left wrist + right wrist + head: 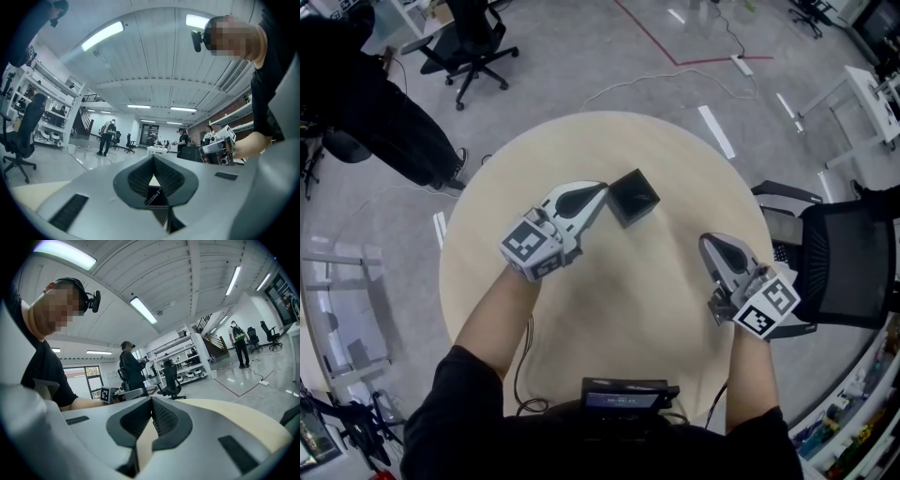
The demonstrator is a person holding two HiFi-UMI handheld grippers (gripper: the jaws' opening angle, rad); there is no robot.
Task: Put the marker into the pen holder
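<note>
Marker [153, 197]: seen only in the left gripper view, a slim dark stick leaning inside the pen holder [633, 197], framed by the gap under the claw tips. In the head view the holder's mouth is just dark, so the marker can't be made out there.

Pen holder is a black square box standing upright on the far half of the round table [666, 319], turned corner-on, well in from every edge.

Left gripper [602, 190]: tips right at the holder's left corner; touching or not, can't tell. Claw closed, tips together, nothing pinched.

Right gripper [705, 242]: well apart from the holder, low over the table's right side, near the rim. Claw closed too, empty, w/ bare tabletop showing below the tips.

Tabletop is bare around the holder: open wood betw. the two grippers and toward the near edge, where a dark device [626, 396] sits at the person's chest.

Past the table's right rim: a black office chair [848, 262], close. Far left: a standing person [366, 103] and another chair [473, 42], apart from the table.
</note>
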